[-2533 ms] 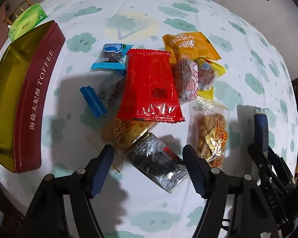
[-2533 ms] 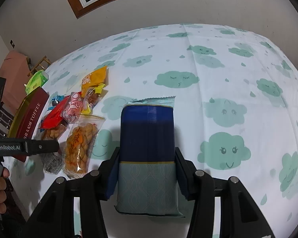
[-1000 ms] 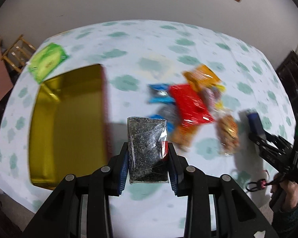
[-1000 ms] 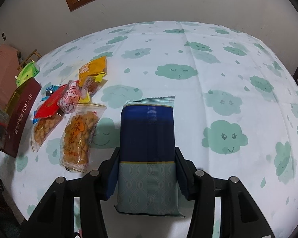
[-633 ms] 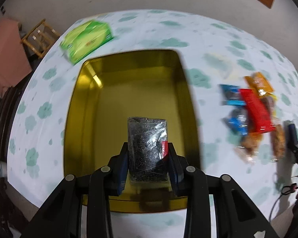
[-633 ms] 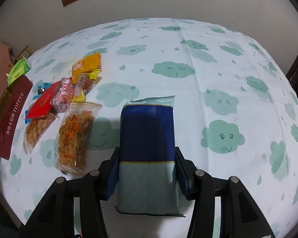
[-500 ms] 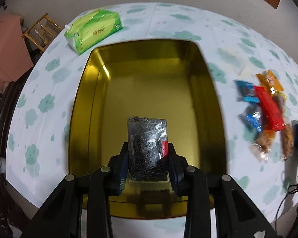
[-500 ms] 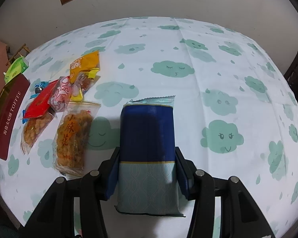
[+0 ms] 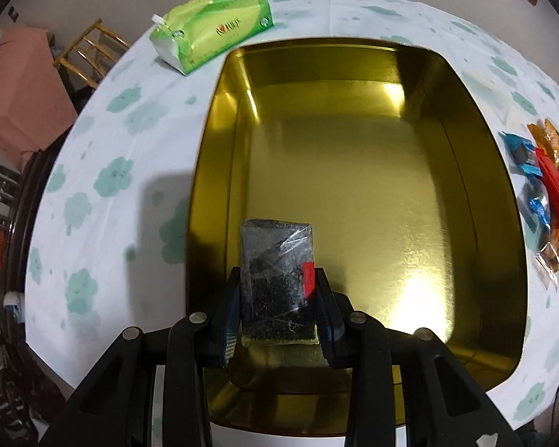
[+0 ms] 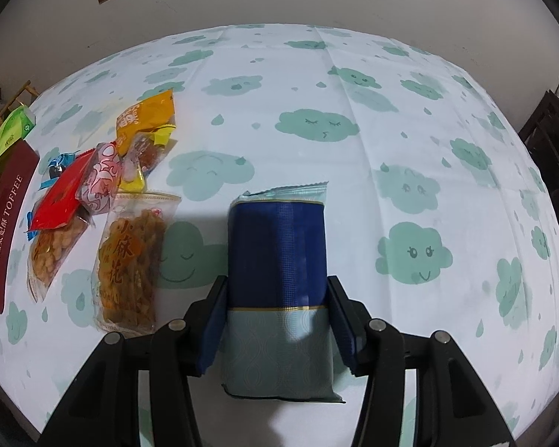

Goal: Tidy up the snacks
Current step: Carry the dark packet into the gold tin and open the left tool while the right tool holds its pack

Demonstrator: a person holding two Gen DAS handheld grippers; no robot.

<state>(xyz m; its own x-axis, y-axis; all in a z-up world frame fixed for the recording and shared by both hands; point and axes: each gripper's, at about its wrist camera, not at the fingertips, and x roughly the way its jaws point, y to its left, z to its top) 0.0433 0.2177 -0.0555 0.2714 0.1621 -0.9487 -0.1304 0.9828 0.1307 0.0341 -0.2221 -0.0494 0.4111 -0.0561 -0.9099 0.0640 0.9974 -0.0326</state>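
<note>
My left gripper (image 9: 277,294) is shut on a clear packet of dark seeds (image 9: 275,279) with a red tab and holds it over the near end of the open gold toffee tin (image 9: 495,171), which holds nothing else. My right gripper (image 10: 277,305) is shut on a navy and pale-blue snack pack (image 10: 277,253), held above the cloud-print tablecloth (image 10: 410,149). A pile of loose snacks lies left of it: a fried-twist bag (image 10: 130,260), a red pack (image 10: 61,193), a pink candy (image 10: 100,180) and an orange bag (image 10: 147,117). The tin's maroon side (image 10: 3,231) shows at far left.
A green tissue pack (image 9: 212,26) lies on the table beyond the tin's far left corner. A wooden chair (image 9: 89,48) and a pink-covered thing (image 9: 15,100) stand past the table's left edge. The snack pile (image 9: 544,186) lies right of the tin.
My left gripper has taken the seed packet from the pile and carried it left over the tin, now lower and closer to it. The right gripper still holds the navy pack, almost still.
</note>
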